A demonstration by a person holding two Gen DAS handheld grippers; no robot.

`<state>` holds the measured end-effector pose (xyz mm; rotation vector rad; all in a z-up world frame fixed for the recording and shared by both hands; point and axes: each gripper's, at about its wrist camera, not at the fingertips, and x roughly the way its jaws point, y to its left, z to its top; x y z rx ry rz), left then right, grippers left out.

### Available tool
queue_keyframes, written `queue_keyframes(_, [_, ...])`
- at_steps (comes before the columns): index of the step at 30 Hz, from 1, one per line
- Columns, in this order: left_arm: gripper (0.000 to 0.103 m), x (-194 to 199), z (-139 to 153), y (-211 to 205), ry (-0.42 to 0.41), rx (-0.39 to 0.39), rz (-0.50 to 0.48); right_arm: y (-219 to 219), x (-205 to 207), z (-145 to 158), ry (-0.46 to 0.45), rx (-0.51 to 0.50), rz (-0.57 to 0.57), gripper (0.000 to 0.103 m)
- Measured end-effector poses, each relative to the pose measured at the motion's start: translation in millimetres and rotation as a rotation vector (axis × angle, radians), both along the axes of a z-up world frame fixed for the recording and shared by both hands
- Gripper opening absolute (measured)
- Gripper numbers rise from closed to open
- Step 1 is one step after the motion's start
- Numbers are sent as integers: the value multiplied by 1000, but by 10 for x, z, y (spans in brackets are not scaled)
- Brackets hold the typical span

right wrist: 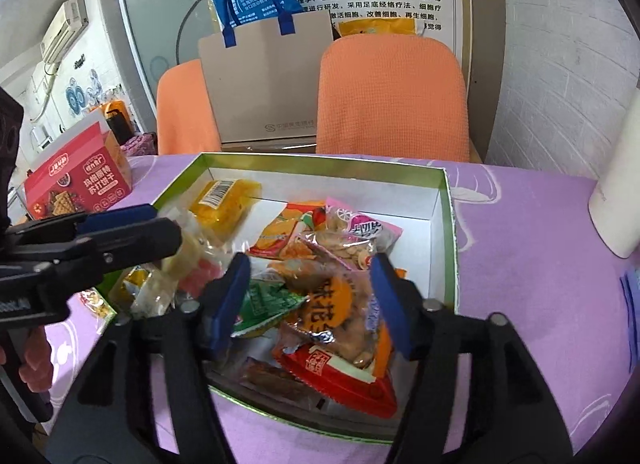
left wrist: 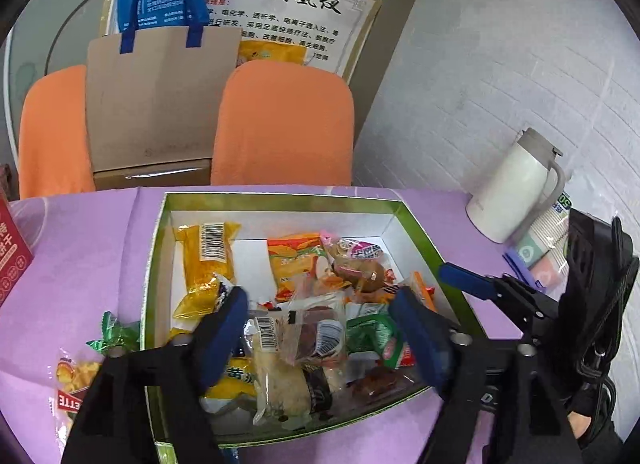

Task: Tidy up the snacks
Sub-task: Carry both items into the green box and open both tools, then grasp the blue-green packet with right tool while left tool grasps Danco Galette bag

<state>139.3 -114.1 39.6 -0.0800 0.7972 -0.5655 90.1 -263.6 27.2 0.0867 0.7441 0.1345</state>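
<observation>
Purple tablecloth (left wrist: 80, 248) bears one green-rimmed cardboard box (left wrist: 280, 200) of snacks; your left gripper (left wrist: 324, 328) and right gripper (right wrist: 308, 300) both gape wide, empty.

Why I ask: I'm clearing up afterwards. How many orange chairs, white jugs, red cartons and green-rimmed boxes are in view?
Orange fabric chair backs: 2
White plastic jug with grey lid: 1
Red cardboard biscuit carton: 1
Green-rimmed open cardboard box: 1
Total: 5
</observation>
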Motion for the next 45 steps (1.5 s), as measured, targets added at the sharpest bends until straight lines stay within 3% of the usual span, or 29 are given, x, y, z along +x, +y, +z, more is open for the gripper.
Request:
queue_keyframes(1, [94,-16,6,26,-25,11,31,10,-35,-8,-14,-17,-6,88])
queue_keyframes(5, [95,-24,-12,88,-28,28,47,46,-147,-31,-42,-65,-3,89])
queue_keyframes(12, [95,-241,156,246,-73,62,90,82,-349,163,-67,5,-14,102])
queue_keyframes(17, [95,-503,266,392,-111,97,112,185,-578,286,-94,63,5,102])
queue_keyframes(25, [95,-852,224,652,-122,90,141,425,-833,206,-76,106,43,102])
queue_keyframes(34, [95,-1044,35,1475,-101,103,293,922,-861,-72,36,122,171,102])
queue_keyframes(38, [95,-1073,-132,1854,-55,93,356,1237,-770,-238,95,121,233,102])
queue_keyframes(41, [95,-1096,-244,1992,-26,87,363,1474,-678,-330,123,87,277,90])
queue_keyframes(45, [95,-1115,-340,2071,-10,70,341,1736,-493,-450,163,24,319,82])
